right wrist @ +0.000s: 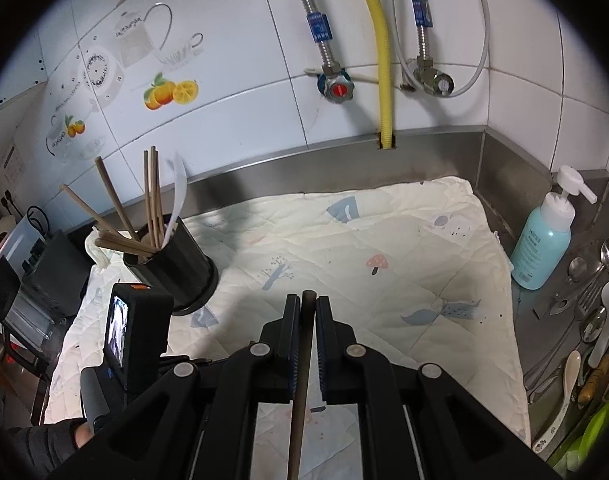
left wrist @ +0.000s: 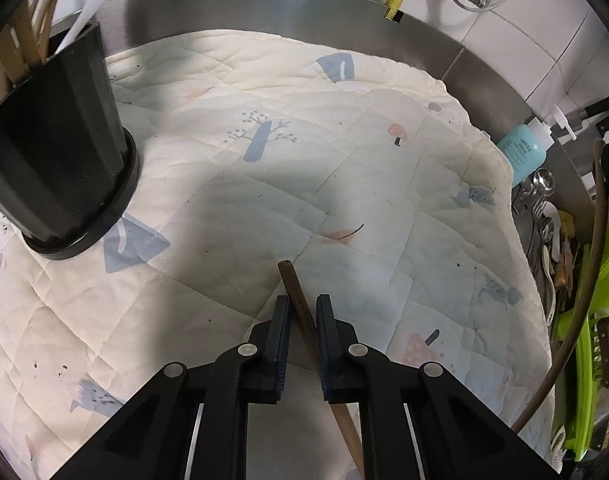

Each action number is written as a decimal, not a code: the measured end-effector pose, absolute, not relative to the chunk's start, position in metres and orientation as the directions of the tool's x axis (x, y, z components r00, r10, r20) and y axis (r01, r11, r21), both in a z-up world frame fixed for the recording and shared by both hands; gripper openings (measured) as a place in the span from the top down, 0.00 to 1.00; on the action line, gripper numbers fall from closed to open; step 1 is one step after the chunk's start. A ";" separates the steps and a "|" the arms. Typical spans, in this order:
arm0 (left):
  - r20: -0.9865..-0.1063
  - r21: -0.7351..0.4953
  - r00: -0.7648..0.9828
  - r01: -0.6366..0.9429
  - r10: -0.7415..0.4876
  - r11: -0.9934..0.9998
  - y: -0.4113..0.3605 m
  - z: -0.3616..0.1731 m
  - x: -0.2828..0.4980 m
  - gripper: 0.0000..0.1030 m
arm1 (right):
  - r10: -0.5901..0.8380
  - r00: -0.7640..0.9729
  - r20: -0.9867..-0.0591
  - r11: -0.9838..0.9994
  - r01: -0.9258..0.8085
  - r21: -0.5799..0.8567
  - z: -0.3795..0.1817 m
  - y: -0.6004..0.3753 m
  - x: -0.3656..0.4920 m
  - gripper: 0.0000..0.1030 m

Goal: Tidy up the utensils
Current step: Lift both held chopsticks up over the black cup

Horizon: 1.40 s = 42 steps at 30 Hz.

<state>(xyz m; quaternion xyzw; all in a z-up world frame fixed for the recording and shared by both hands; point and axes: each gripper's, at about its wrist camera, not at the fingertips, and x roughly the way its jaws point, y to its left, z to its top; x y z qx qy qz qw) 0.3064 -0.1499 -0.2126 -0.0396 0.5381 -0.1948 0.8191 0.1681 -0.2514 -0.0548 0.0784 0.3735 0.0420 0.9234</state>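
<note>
- Left gripper [left wrist: 303, 308], low centre, clenches a brown chopstick [left wrist: 294, 288] over the quilted mat [left wrist: 344, 168].
- Right gripper [right wrist: 307, 308] grips another chopstick [right wrist: 302, 360] (dark).
- Black holder [right wrist: 176, 268] stands centre-left.

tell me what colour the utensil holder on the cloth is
Black. The utensil holder shows best in the right wrist view, standing on the quilted cloth.

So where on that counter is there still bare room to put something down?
The middle of the quilted mat is bare, from the black utensil holder across to the blue soap bottle. Beyond the mat's right edge it is crowded with spoons and forks.
</note>
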 end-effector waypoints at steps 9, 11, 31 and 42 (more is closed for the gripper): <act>-0.795 -0.287 0.447 0.317 -0.409 0.904 -0.130 -0.163 0.280 0.89 | 0.145 0.750 -0.645 0.984 -0.043 0.170 -0.035 -0.244 0.156 0.91; -0.778 -0.276 0.478 0.322 -0.407 0.906 -0.122 -0.148 0.272 0.89 | 0.145 0.757 -0.637 0.985 -0.050 0.166 -0.031 -0.242 0.155 0.91; -0.559 -0.243 0.746 0.270 -0.362 0.932 0.008 -0.003 0.208 0.93 | 0.199 0.847 -0.493 0.978 -0.143 0.148 0.036 -0.201 0.156 0.91; -0.393 -0.235 0.860 0.248 -0.325 0.940 0.061 0.085 0.233 0.93 | 0.210 0.879 -0.429 0.977 -0.179 0.112 0.075 -0.174 0.178 0.91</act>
